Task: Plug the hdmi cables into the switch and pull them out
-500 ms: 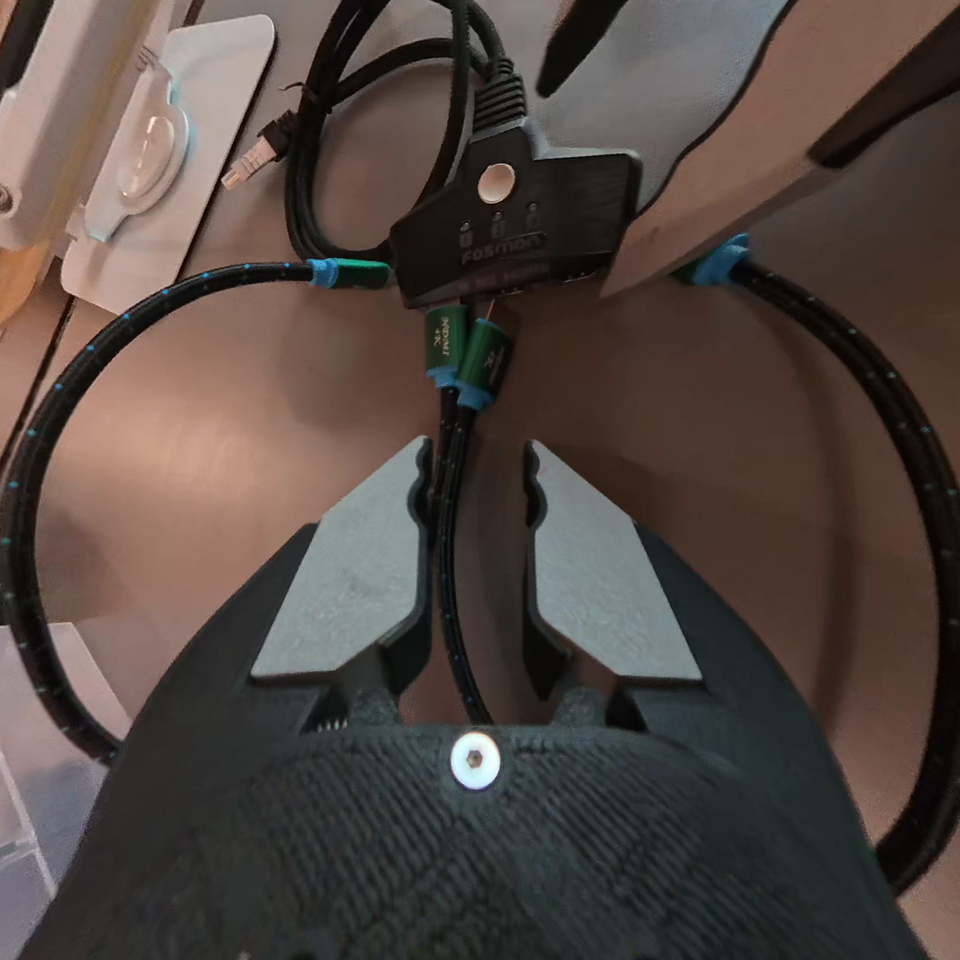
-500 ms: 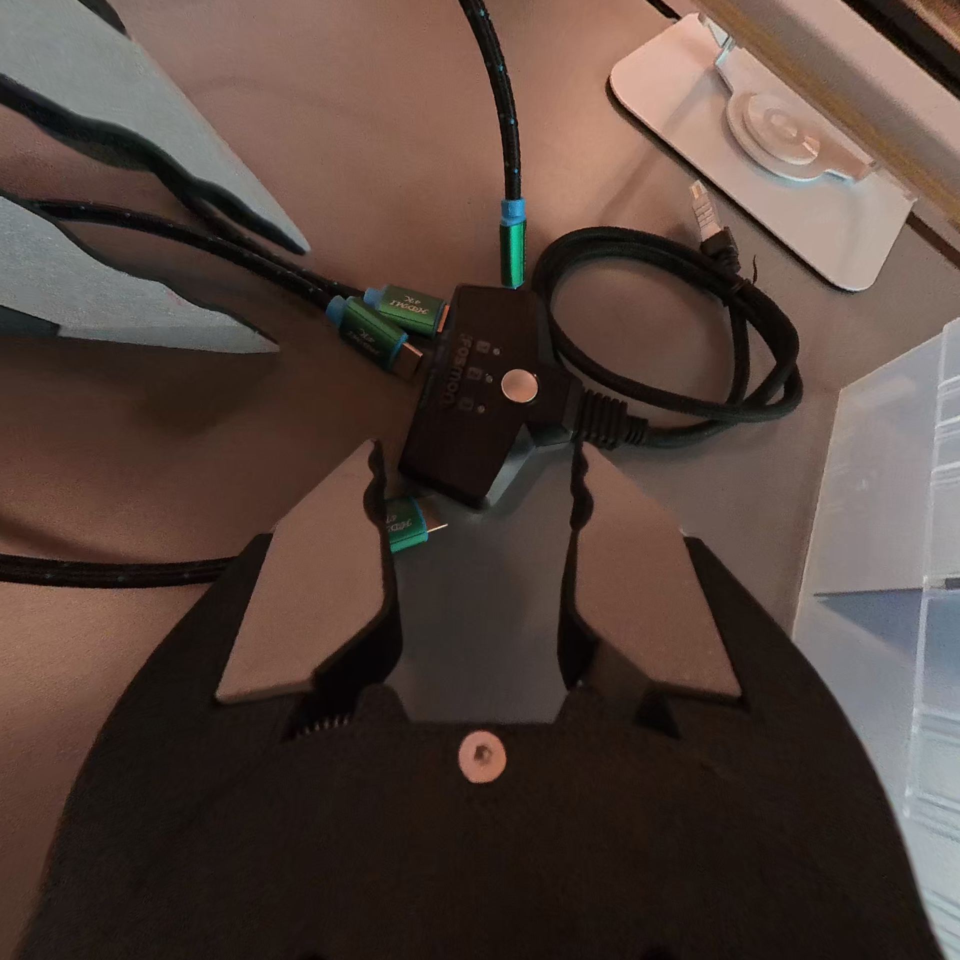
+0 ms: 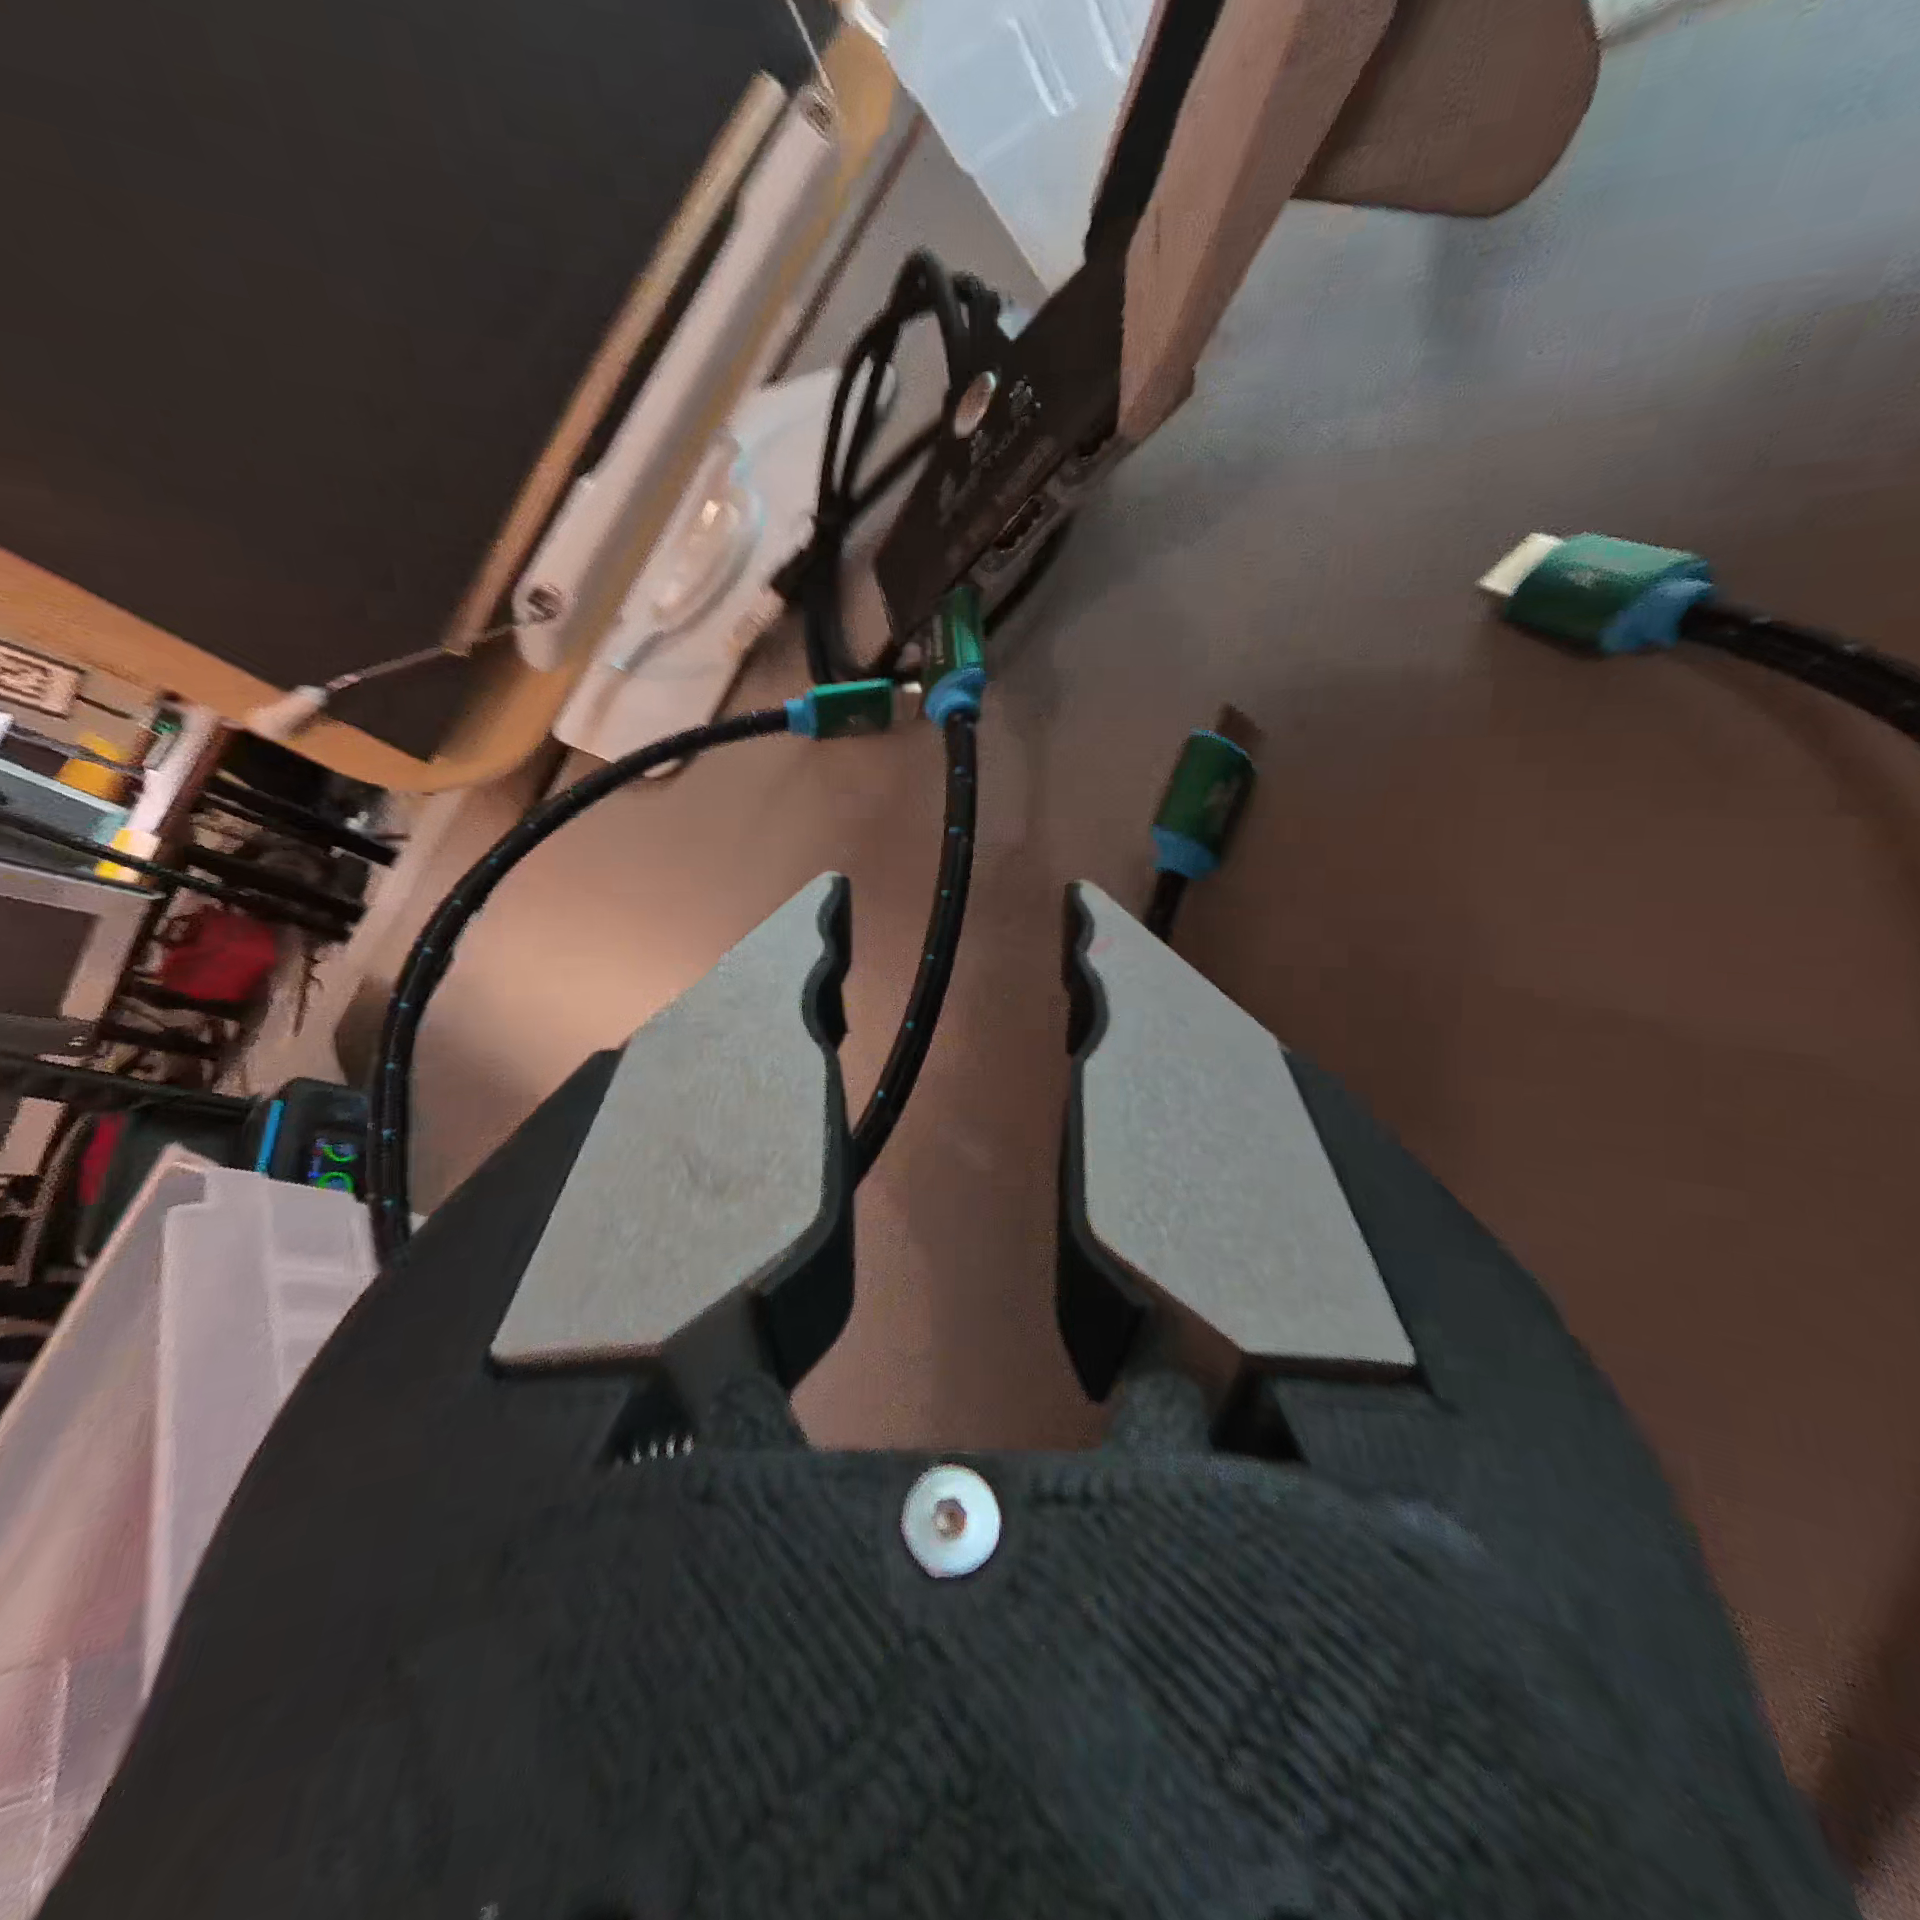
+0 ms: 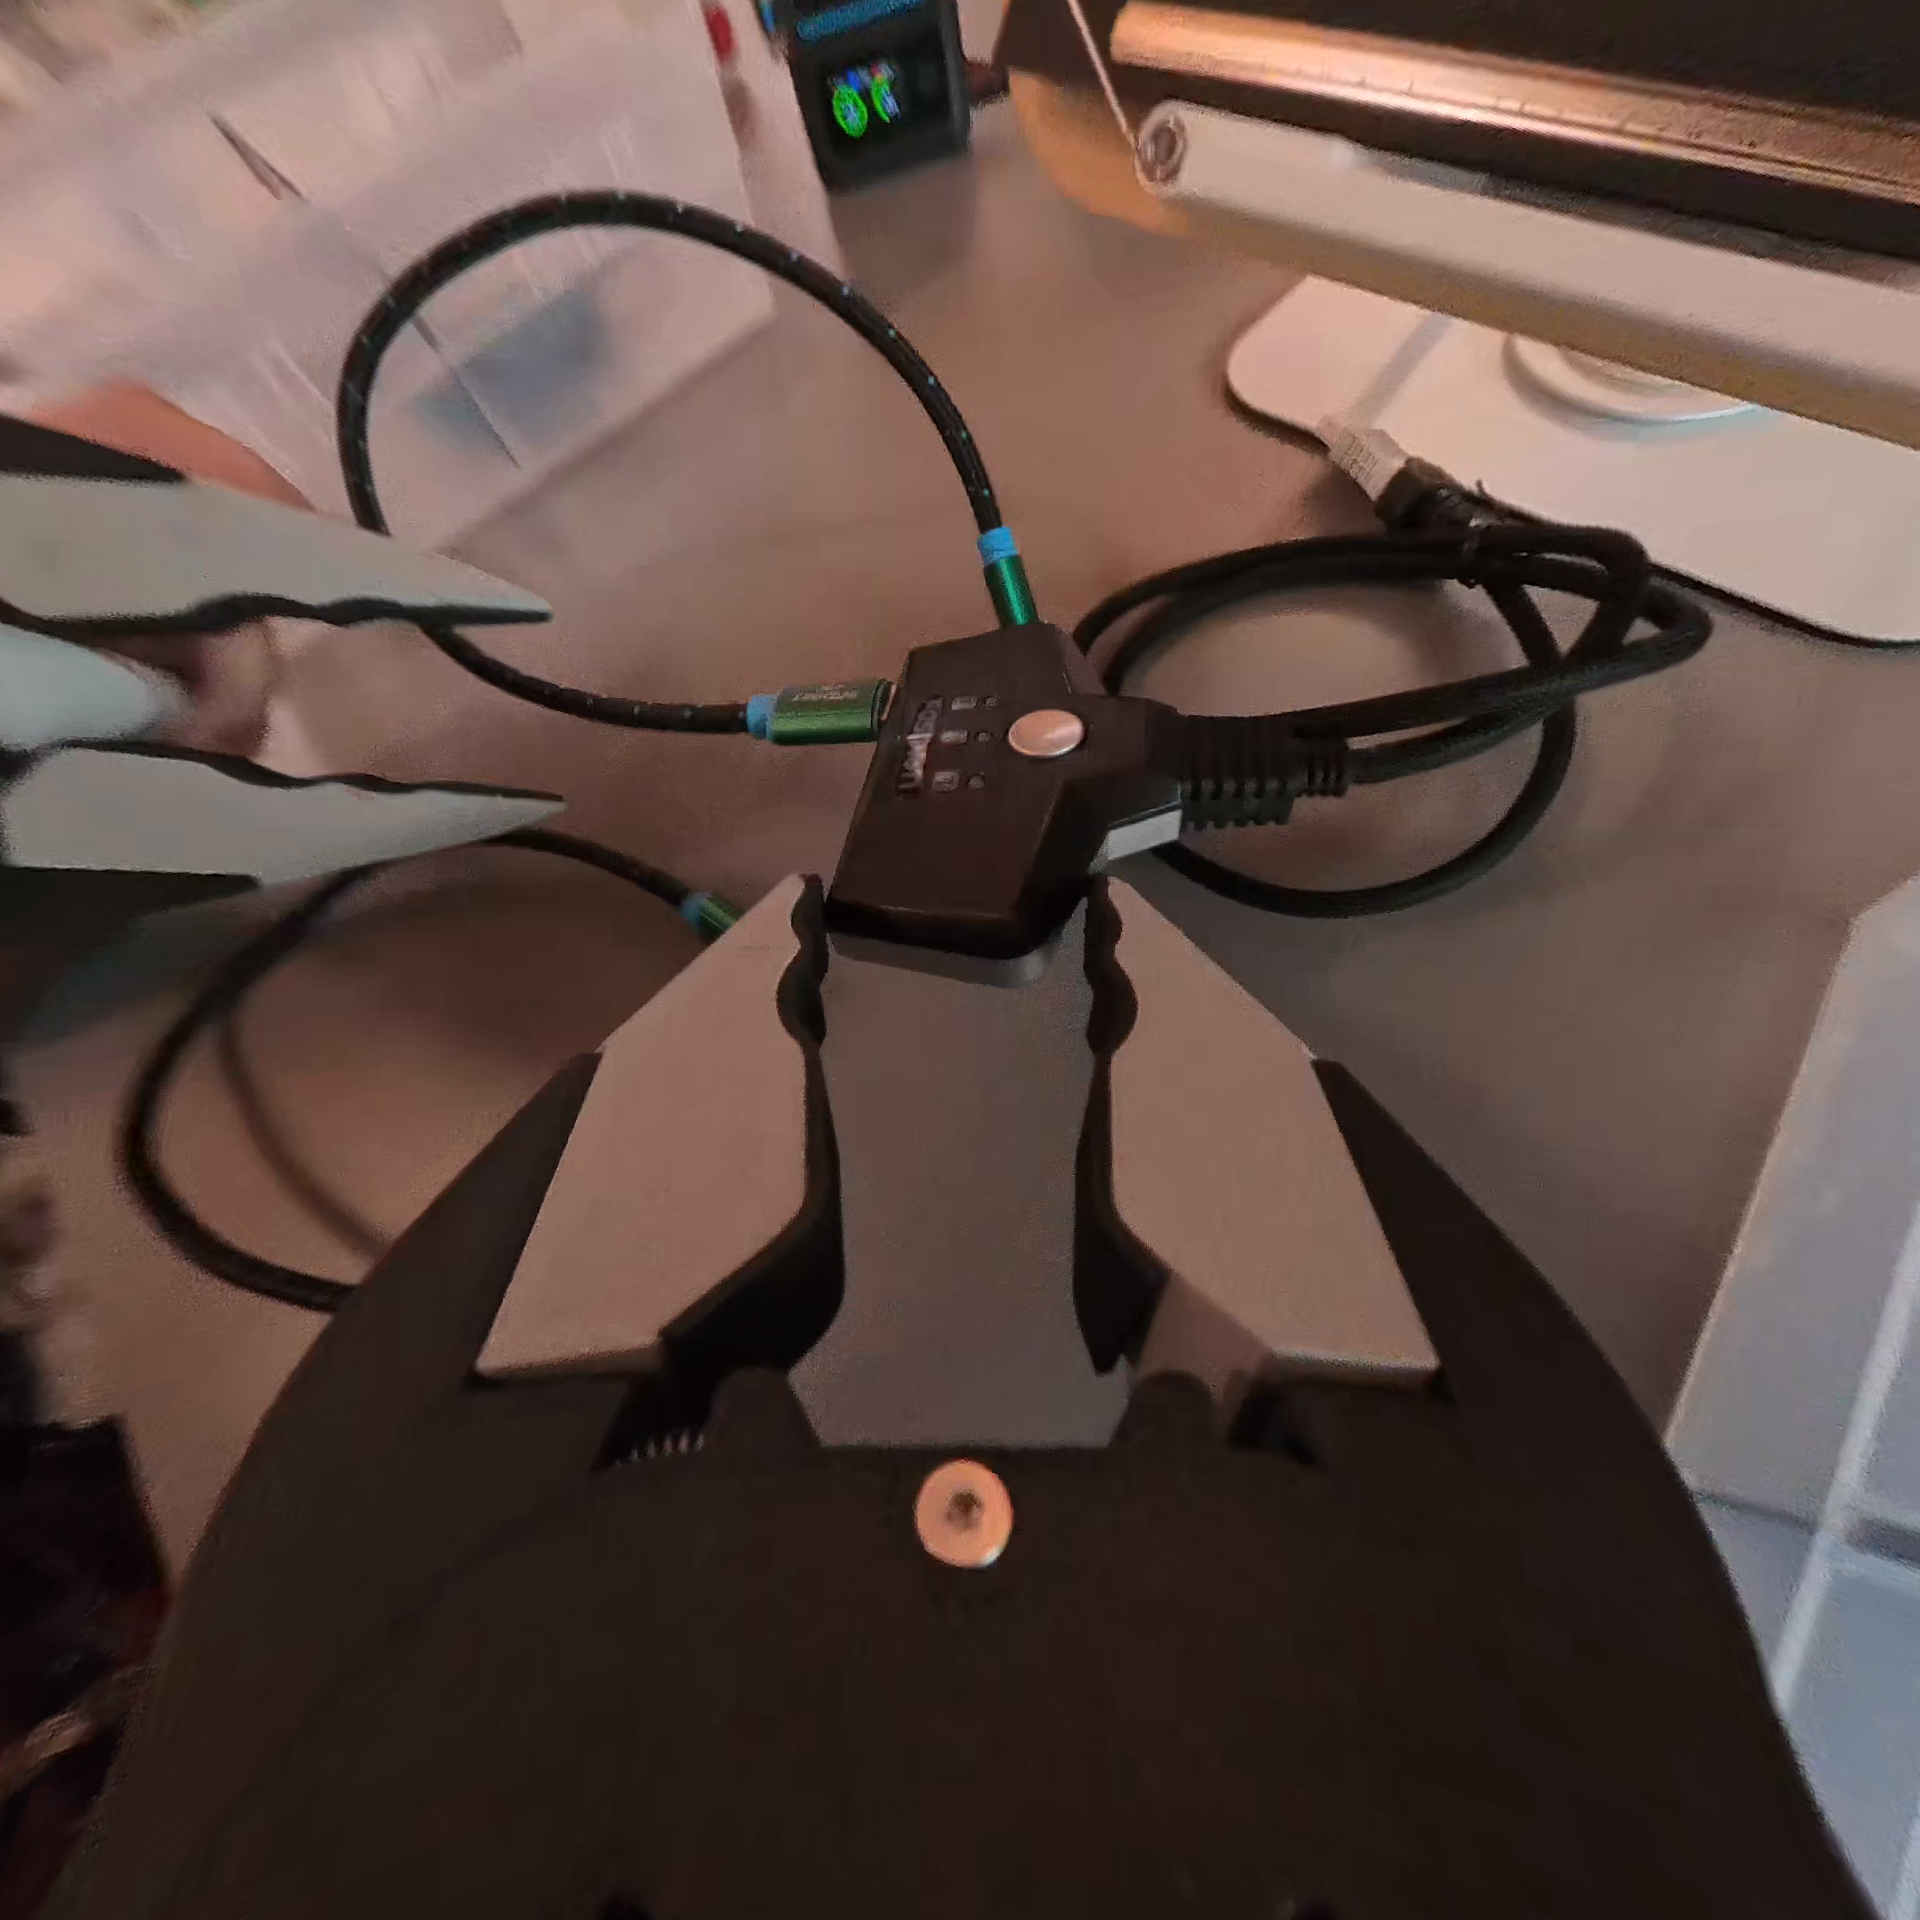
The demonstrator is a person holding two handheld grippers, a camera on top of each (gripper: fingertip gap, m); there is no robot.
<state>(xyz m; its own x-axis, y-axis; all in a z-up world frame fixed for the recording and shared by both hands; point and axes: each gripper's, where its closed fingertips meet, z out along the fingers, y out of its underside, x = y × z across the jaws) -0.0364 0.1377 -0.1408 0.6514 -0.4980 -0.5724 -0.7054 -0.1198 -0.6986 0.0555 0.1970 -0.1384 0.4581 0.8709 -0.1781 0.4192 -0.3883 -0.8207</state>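
While my right tongs (image 4: 951, 925) pinch the switch (image 4: 977, 779) at its near edge on the desk (image 4: 1299, 1039), my left tongs (image 3: 951, 935) hang spread and empty. I'd close on the plug (image 3: 954, 649) at 12 o'clock and pull straight out.

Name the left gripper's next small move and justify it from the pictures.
Probably move the open left gripper forward and close on the green plug seated in the switch: the right gripper clamps the switch, and that plug lies straight ahead.
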